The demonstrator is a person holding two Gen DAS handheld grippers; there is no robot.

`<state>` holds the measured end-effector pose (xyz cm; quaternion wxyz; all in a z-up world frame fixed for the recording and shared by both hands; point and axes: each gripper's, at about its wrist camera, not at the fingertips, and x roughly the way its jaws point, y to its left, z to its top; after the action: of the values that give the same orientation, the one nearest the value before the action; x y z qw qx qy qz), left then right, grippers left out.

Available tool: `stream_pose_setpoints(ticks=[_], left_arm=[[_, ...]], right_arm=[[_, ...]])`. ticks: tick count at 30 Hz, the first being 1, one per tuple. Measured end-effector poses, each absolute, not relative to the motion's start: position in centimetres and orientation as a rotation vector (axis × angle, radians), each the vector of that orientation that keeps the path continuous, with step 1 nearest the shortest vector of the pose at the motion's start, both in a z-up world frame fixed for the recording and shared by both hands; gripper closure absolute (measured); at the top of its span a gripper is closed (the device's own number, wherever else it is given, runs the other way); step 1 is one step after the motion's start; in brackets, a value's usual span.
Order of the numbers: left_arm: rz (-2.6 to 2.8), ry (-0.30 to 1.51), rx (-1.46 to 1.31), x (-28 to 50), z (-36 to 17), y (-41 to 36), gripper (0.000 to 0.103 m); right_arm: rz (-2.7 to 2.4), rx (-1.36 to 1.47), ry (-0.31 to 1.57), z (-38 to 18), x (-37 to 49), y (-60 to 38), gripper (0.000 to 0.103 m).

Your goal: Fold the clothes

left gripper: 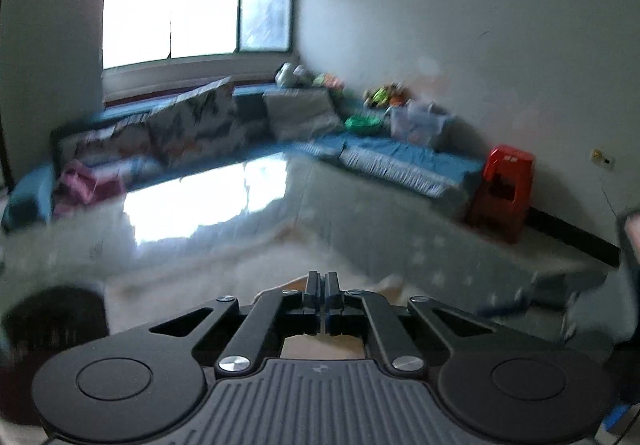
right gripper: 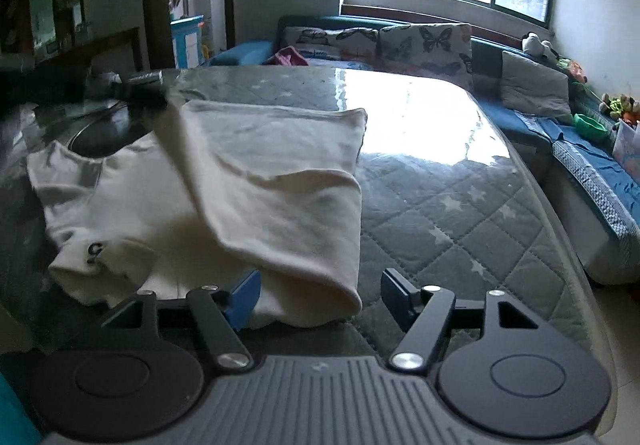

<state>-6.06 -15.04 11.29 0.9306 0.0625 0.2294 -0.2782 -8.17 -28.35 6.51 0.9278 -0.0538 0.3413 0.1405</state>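
Right claw (right gripper: 318, 295) spread around white garment's (right gripper: 240, 197) fold — left claw (left gripper: 323, 295) pressed together, empty.

The whole left wrist view is smeared by motion: the sofa cushions (left gripper: 192, 117), the toys (left gripper: 384, 93) along the far wall and the red stool (left gripper: 504, 189) are soft shapes only. Whether the left gripper (left gripper: 323, 285) pinches any cloth cannot be told; the pale patch behind its tips is too blurred. A dark round thing (left gripper: 52, 321) at lower left cannot be made out. In the right wrist view the white garment (right gripper: 224, 189) hides part of a dark round object (right gripper: 104, 133), and its near hem runs behind the right gripper (right gripper: 316, 297). The print (right gripper: 95, 251) on the sleeve is too small to read.
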Motion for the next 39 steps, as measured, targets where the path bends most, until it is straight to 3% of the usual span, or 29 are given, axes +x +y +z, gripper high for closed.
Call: stream_pose_setpoints(ticks=[11, 19, 25, 32, 39], left_arm=[[-0.653, 0.323, 0.208, -5.1, 17.0, -20.0, 0.101], [-0.611, 0.315, 0.187, -5.3, 17.1, -17.4, 0.101], [-0.573, 0.351, 0.164, -7.3, 14.7, -13.3, 0.101], [-0.468, 0.551, 0.155, -7.8, 8.0, -9.4, 0.101], [-0.433, 0.649, 0.131, -8.1, 4.7, -7.3, 0.099]], right_arm=[[0.235, -0.01, 0.674, 5.5, -7.4, -29.5, 0.031], [0.207, -0.056, 0.689, 4.9, -7.3, -29.8, 0.031], [0.173, -0.056, 0.692, 4.9, -7.6, -30.2, 0.03], [0.183, -0.092, 0.709, 5.2, -7.9, -30.2, 0.029], [0.218, -0.148, 0.765, 6.2, -8.7, -30.9, 0.03]])
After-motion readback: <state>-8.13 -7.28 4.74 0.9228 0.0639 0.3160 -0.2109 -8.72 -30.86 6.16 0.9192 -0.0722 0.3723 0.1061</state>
